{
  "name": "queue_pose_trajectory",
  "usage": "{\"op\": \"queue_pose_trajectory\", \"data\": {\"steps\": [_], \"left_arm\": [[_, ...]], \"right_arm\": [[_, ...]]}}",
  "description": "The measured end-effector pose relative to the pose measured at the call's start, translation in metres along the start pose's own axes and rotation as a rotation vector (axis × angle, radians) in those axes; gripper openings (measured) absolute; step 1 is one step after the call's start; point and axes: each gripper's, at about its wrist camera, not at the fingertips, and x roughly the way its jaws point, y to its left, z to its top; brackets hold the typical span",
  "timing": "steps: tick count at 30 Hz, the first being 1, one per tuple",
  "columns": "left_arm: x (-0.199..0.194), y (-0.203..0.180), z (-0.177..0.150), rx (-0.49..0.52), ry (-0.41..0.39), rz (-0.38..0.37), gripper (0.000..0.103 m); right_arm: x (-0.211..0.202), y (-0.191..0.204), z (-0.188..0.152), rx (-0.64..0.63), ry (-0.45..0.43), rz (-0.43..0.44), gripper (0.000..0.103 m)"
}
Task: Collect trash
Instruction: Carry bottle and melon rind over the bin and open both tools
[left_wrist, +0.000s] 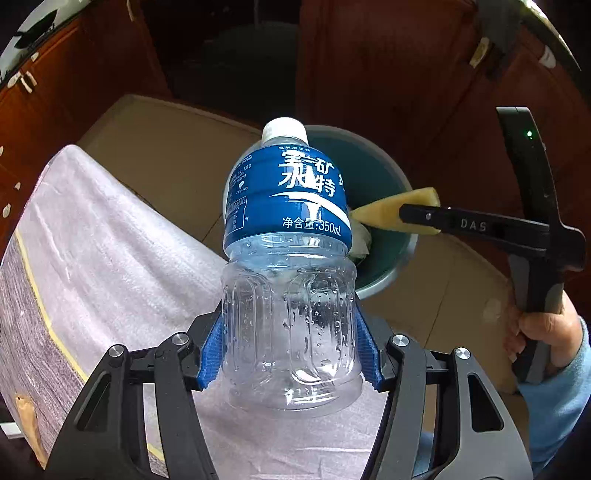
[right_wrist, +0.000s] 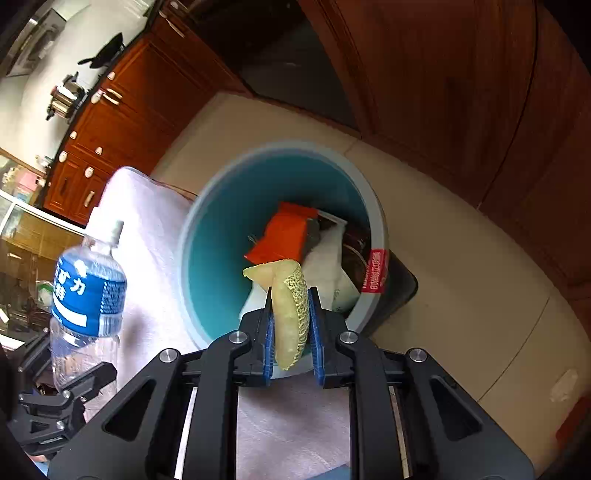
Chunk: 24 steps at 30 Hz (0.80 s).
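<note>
Tiled floor (right_wrist: 461, 277) | bin (left_wrist: 402, 254) half-hidden behind bottle (left_wrist: 288, 258) | contents unclear

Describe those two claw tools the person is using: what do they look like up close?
Each claw is a black frame of jointed bars with triangular cut-outs and silver round bolts, ending in two ribbed blue pads. The right claw has "DAS" in raised letters on one finger, and a small green light on its black handle. The hand wears a light blue sleeve.

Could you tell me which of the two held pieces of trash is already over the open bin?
The melon rind in the right gripper: it hangs above the teal bin. The plastic bottle in the left gripper is off to the side, over the white-covered table.
</note>
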Motion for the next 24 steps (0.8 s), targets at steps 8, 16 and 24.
{"op": "queue_pose_trajectory", "data": {"steps": [8, 16, 24], "left_arm": [[0.035, -0.001, 0.018, 0.005, 0.057, -0.026, 0.060], [0.050, -0.007, 0.017, 0.014, 0.078, -0.025, 0.061], [0.063, -0.005, 0.021, -0.009, 0.110, -0.009, 0.064]], "right_arm": [[0.028, 0.003, -0.003, -0.037, 0.073, 0.004, 0.021], [0.012, 0.008, -0.003, -0.054, 0.023, 0.009, 0.057], [0.000, 0.004, -0.005, 0.004, 0.002, 0.017, 0.075]]}}
